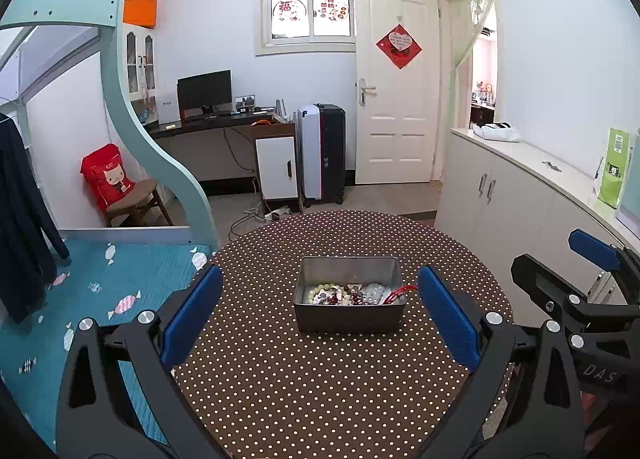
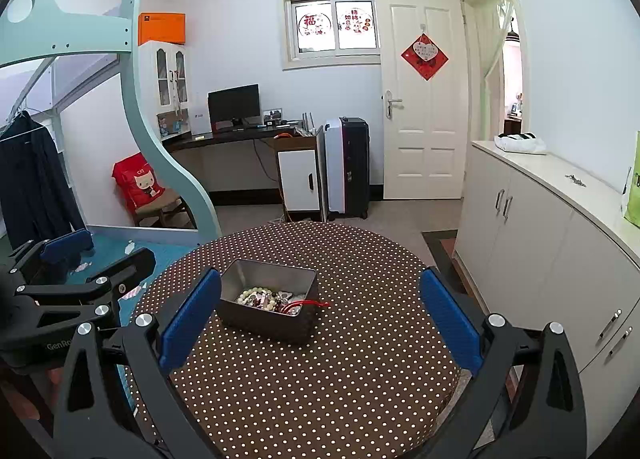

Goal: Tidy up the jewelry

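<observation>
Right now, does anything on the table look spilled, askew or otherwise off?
Only one thing: a red cord hangs over the right rim of the metal tin instead of lying inside with the bead bracelets. The tin stands upright on the dotted tablecloth, with nothing spilled around it.

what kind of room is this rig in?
Most likely a home bedroom that doubles as a study: a loft bed with blue bedding, a desk with a monitor, and a round polka-dot table holding the tin of jewelry.
</observation>
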A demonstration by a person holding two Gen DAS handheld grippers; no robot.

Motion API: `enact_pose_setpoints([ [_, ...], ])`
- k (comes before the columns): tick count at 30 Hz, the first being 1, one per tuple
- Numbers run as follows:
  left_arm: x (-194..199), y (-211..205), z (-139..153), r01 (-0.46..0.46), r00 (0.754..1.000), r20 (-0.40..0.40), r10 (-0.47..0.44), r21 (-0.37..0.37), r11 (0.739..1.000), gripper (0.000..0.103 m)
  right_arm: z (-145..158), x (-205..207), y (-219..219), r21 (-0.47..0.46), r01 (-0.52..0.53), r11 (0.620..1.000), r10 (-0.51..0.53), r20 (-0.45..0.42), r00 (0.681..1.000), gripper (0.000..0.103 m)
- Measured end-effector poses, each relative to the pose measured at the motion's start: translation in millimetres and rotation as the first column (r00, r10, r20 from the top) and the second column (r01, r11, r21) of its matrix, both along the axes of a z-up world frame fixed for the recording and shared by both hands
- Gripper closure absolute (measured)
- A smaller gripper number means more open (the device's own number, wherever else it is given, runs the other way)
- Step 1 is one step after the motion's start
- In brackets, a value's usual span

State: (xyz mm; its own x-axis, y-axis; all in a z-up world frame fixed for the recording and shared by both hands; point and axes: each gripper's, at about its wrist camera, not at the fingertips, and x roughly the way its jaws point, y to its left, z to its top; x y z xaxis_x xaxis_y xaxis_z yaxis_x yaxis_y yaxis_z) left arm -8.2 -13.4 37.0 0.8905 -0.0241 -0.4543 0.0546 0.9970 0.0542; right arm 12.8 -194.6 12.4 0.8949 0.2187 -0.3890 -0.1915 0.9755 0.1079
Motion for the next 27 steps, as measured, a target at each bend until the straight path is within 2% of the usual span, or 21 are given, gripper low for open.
enact_pose_setpoints([
  [27,0.1,-6.0,-3.6,0.012,1.0,-0.008,-0.012,-0.005,1.0,0.005,-2.5,1.0,5.8,-0.015,0.009,1.0,-0.009,-0.004,1.0,0.007],
])
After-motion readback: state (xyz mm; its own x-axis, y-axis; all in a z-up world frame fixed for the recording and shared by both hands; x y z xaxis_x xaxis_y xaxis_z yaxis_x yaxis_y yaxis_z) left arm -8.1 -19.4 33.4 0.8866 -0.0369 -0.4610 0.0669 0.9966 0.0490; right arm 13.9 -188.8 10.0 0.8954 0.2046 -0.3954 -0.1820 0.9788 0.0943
